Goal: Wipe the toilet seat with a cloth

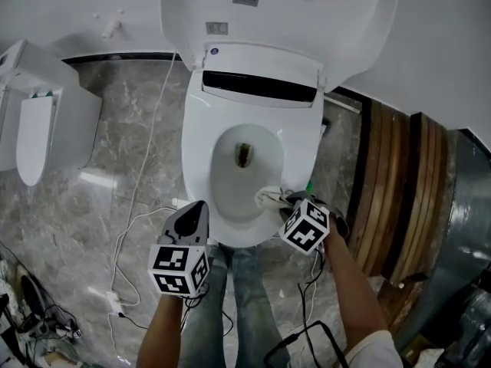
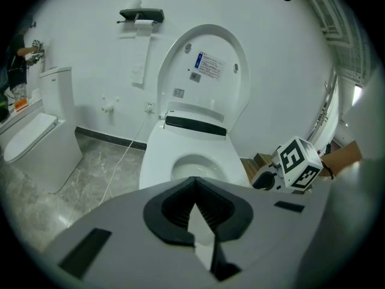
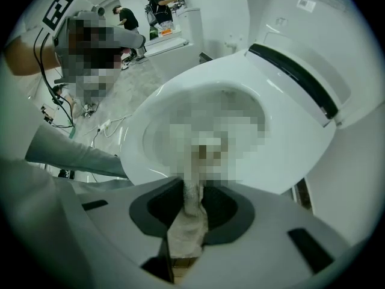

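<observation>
My right fingers (image 3: 225, 212) pinch the cloth (image 3: 187, 224) at the toilet seat (image 1: 201, 167) front rim; my left fingers (image 2: 174, 206) are closed together, empty. Wiping looks barely underway.

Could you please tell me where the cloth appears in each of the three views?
Head view: the cloth lies on the toilet seat, front right rim, just ahead of the right gripper.
Left gripper view: not visible.
Right gripper view: bottom centre, the cloth is clamped between the jaws.
Shared landmark: the raised lid.
</observation>
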{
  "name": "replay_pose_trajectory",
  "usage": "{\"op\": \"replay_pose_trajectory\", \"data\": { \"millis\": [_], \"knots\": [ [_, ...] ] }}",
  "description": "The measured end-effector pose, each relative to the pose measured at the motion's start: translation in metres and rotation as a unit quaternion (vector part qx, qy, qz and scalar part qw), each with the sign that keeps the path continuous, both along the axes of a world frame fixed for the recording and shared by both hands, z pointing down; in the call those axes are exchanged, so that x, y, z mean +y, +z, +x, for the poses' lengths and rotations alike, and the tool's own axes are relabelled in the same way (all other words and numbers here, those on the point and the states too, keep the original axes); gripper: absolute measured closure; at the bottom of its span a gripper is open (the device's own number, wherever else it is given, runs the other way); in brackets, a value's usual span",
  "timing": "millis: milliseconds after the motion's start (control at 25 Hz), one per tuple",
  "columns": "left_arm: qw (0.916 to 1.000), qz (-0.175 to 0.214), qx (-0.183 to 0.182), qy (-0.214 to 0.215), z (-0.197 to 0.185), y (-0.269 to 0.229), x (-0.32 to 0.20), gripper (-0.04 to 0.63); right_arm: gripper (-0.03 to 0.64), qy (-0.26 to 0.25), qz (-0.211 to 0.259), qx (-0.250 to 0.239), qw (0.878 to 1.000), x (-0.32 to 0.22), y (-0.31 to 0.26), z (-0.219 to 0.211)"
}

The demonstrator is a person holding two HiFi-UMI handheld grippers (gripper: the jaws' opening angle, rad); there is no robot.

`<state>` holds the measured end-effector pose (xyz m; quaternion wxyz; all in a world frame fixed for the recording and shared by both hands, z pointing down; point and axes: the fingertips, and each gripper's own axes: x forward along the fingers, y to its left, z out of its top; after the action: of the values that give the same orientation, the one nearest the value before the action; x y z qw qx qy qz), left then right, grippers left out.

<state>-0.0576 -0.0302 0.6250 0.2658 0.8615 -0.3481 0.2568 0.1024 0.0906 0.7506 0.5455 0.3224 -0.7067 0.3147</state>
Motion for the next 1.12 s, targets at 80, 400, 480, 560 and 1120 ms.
{"op": "replay_pose_trajectory", "data": {
  "millis": [80, 400, 480, 560, 1120],
  "knots": [
    [1.0000, 0.001, -0.002, -0.001, -0.003, 0.002, -0.002, 0.584, 0.522, 0.007, -0.001, -0.004, 1.000, 0.003, 0.000, -0.004],
    [1.0000, 0.001, -0.007, -0.006, -0.015, 0.010, -0.004, 0.584, 0.522, 0.013, -0.023, -0.026, 0.999, 0.023, 0.004, -0.036],
    [1.0000, 0.003, -0.007, -0.004, -0.019, 0.009, -0.004, 0.584, 0.522, 0.008, -0.028, -0.030, 0.999, 0.029, 0.005, -0.046],
    [1.0000, 0.004, -0.007, -0.003, -0.023, 0.008, -0.004, 0.584, 0.522, 0.007, -0.032, -0.031, 0.999, 0.036, 0.006, -0.055],
    [0.9996, 0.003, -0.022, -0.015, -0.059, 0.021, 0.003, 0.584, 0.522, 0.057, -0.047, -0.065, 0.995, 0.064, 0.004, -0.098]
  ]
}}
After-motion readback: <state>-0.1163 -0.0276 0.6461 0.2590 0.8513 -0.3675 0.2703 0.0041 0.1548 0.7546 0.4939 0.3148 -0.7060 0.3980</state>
